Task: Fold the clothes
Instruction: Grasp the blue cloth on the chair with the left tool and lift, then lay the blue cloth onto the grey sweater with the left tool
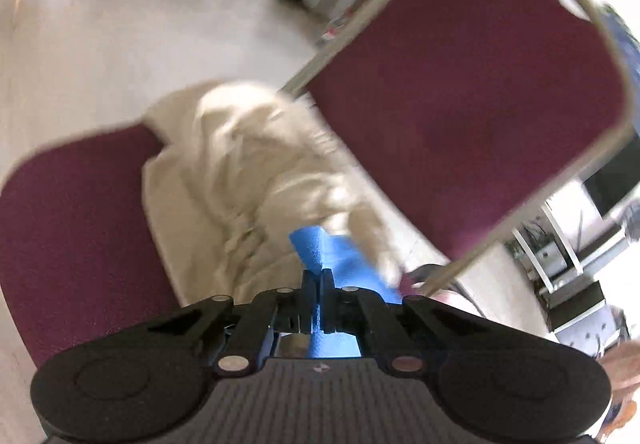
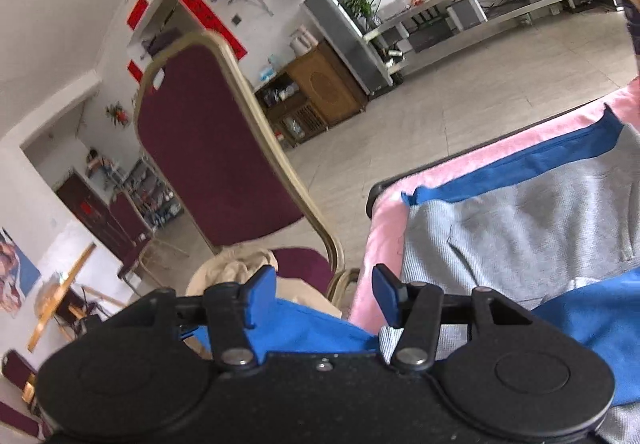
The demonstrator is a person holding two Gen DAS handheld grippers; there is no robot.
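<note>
The left claw [image 1: 318, 264] is clenched, its blue fingers [image 1: 310, 244] pressed together with no cloth seen between them, though the view is blurred; just ahead of it a crumpled cream garment [image 1: 240, 171] lies on the maroon seat [image 1: 68, 228] of a chair, and the chair's maroon backrest [image 1: 472, 91] in its pale gold frame rises beyond the claw and to its right; a strip of blue fabric [image 1: 360, 268] lies just right of the fingers, touching the cream garment.

The right claw [image 2: 324, 294] is released, its blue fingers [image 2: 260, 294] standing apart with nothing gripped; beneath it lies blue fabric [image 2: 320, 328], and to its right a grey garment with blue panels [image 2: 520, 228] is spread on a pink sheet [image 2: 384, 211]; ahead and left of the claw the same cream garment [image 2: 228, 272] sits on the chair seat [image 2: 304, 260], the backrest [image 2: 212, 147] upright beyond it; farther off lie a tiled floor [image 2: 460, 91] and a wooden cabinet [image 2: 320, 91].
</note>
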